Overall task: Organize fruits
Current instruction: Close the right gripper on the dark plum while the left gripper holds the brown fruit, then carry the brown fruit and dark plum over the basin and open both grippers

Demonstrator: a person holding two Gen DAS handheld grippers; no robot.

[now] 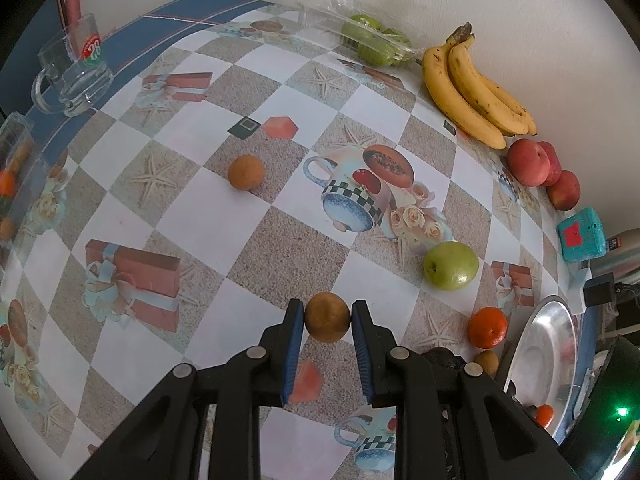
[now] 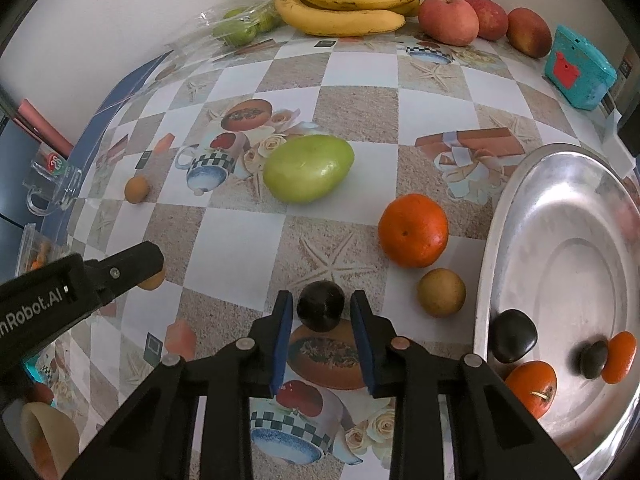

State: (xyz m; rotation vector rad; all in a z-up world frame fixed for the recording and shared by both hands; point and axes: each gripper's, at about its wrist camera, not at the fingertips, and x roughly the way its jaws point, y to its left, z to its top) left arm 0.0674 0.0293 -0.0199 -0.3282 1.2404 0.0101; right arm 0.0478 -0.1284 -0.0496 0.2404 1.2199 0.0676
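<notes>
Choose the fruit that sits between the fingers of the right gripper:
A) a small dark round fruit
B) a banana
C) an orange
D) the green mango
A: in the right wrist view the small dark fruit sits between the blue fingers of the right gripper, while the green mango and the orange lie apart on the table.

Left gripper (image 1: 327, 314) jaws clamped, right gripper (image 2: 320, 304) jaws seemingly short of contact
</notes>
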